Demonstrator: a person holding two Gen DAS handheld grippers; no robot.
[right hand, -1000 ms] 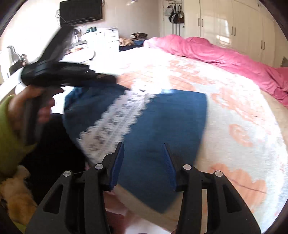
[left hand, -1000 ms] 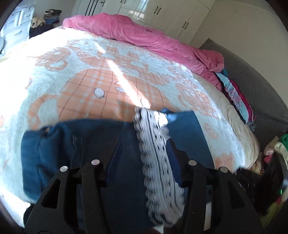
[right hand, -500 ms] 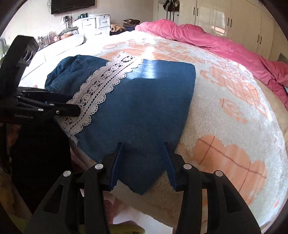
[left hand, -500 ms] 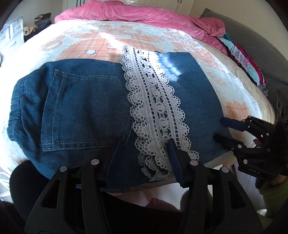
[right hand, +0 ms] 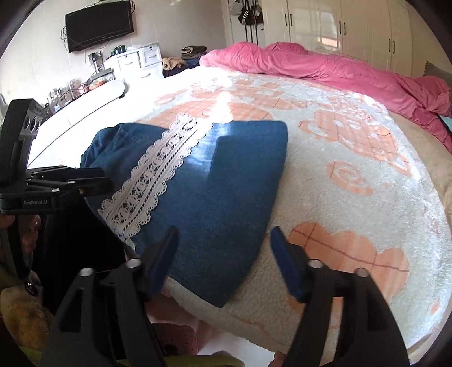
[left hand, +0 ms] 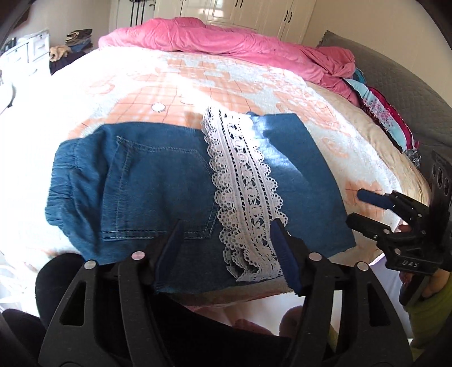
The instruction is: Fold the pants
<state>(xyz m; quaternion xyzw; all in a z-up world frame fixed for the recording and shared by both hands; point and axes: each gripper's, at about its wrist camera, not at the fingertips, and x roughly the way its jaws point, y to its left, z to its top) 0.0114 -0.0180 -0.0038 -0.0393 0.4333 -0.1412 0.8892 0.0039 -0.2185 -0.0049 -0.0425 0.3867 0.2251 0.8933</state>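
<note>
Blue denim pants (left hand: 158, 186) with a white lace trim band (left hand: 245, 197) lie folded near the front edge of the bed; they also show in the right wrist view (right hand: 226, 180). My left gripper (left hand: 226, 242) is open and empty, just above the pants' near edge by the lace; it also shows at the left of the right wrist view (right hand: 93, 180). My right gripper (right hand: 223, 248) is open and empty over the pants' near right corner; it also shows at the right of the left wrist view (left hand: 364, 209).
The bed has a white and orange fleece blanket (left hand: 180, 84). A pink duvet (left hand: 226, 42) is bunched along the far side. Folded clothes (left hand: 378, 113) lie at the right edge by a grey headboard (left hand: 401, 84). White drawers (right hand: 141, 62) and a TV (right hand: 99, 25) stand at the left.
Both grippers have pulled back toward the bed's front edge and stand open. The pants now lie flat and still, folded with the lace band on top.
</note>
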